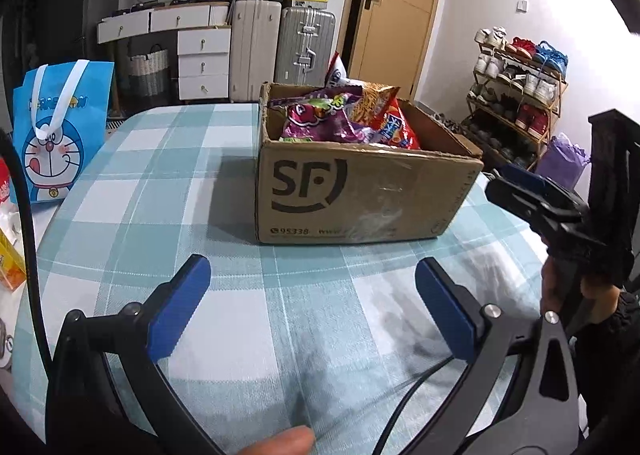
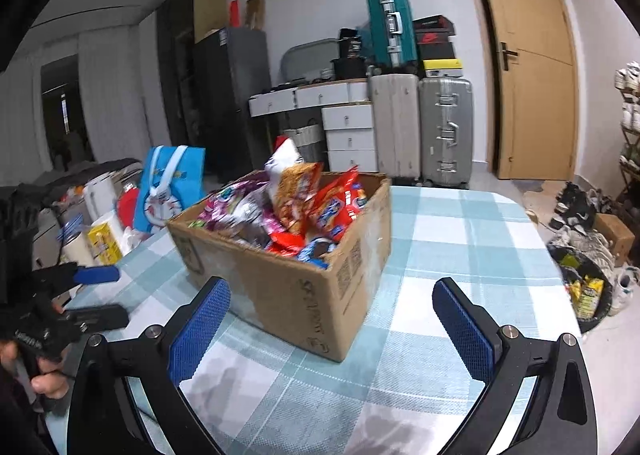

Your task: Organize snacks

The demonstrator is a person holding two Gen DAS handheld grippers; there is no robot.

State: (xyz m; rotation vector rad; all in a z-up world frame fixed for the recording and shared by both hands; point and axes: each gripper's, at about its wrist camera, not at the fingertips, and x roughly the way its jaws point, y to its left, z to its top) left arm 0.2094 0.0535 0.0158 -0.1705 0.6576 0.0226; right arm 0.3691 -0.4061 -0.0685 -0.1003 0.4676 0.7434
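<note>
An open cardboard SF box [image 1: 360,191] stands on the checked tablecloth [image 1: 160,183], filled with snack bags [image 1: 340,115] in purple, orange and red. It also shows in the right wrist view [image 2: 304,295], with the snack bags [image 2: 296,207] piled high. My left gripper [image 1: 312,299] is open and empty, just in front of the box. My right gripper [image 2: 332,323] is open and empty, near the box's corner. The right gripper also shows at the right edge of the left wrist view [image 1: 516,183].
A blue Doraemon bag [image 1: 60,131] stands at the table's left edge, with paper rolls and a yellow pack [image 2: 105,243] beside it. Suitcases [image 1: 280,47], drawers [image 1: 204,63], a door and a shoe rack [image 1: 520,95] lie beyond. A black cable [image 1: 24,239] hangs at left.
</note>
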